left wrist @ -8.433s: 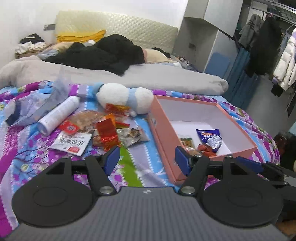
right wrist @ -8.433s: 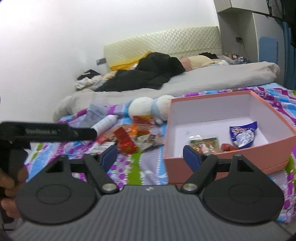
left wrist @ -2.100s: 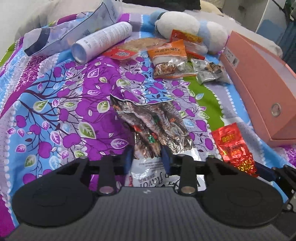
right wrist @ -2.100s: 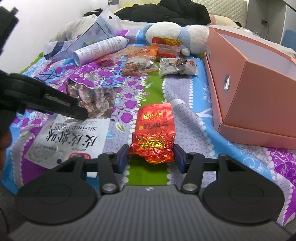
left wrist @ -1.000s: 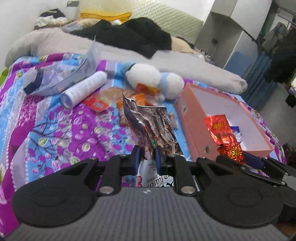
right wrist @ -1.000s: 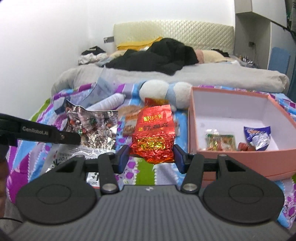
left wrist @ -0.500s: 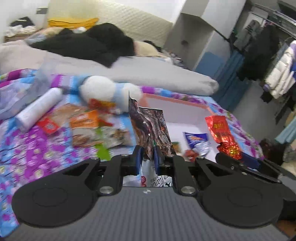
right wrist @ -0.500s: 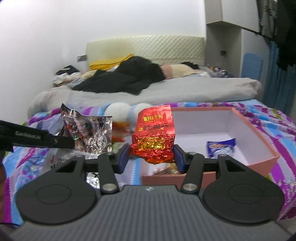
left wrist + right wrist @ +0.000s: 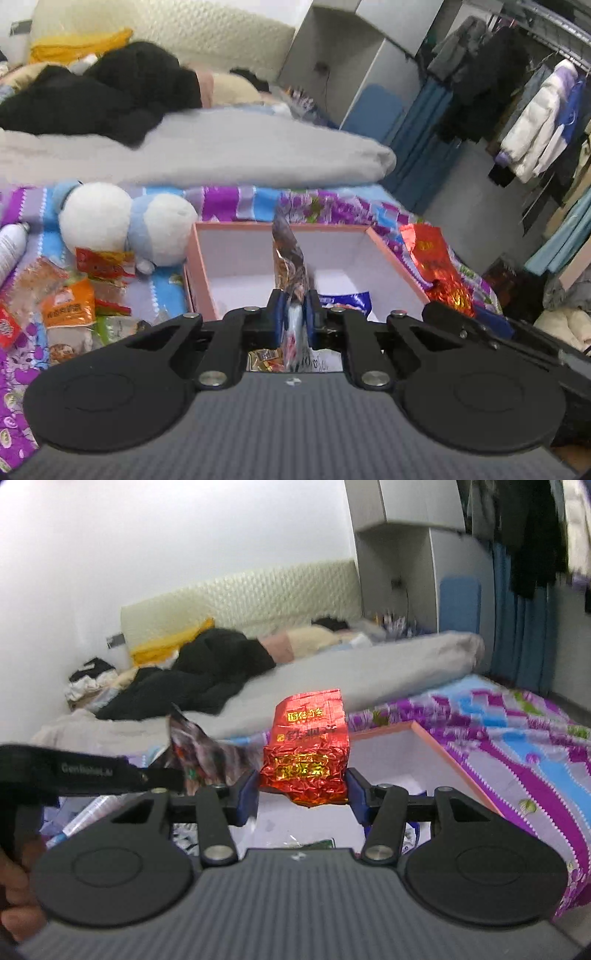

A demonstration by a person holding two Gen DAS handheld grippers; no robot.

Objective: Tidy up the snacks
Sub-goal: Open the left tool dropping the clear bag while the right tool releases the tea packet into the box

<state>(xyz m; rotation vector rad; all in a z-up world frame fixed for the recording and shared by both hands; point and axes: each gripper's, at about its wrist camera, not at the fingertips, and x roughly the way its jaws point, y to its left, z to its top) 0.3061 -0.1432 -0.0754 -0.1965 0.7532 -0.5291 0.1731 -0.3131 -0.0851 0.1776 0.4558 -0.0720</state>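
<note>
My left gripper (image 9: pixel 294 312) is shut on a silvery brown snack bag (image 9: pixel 290 258) and holds it upright over the open pink box (image 9: pixel 391 258). The box holds a blue packet (image 9: pixel 347 301) and other small snacks. My right gripper (image 9: pixel 302 794) is shut on a red foil tea packet (image 9: pixel 308 749), held above the box (image 9: pixel 454 757). The red packet also shows at the right in the left wrist view (image 9: pixel 434 266). The silvery bag shows at the left in the right wrist view (image 9: pixel 201 753).
Several snack packs (image 9: pixel 66 310) lie on the purple flowered bedspread (image 9: pixel 22 369) left of the box. A white and blue plush toy (image 9: pixel 125 225) and a white can (image 9: pixel 9 247) lie beside them. A grey duvet (image 9: pixel 184 147) and black clothes (image 9: pixel 110 96) lie behind.
Both grippers have moved right with their packets, from over the bedspread to over the pink box. The silvery bag now shows edge-on between my left fingers.
</note>
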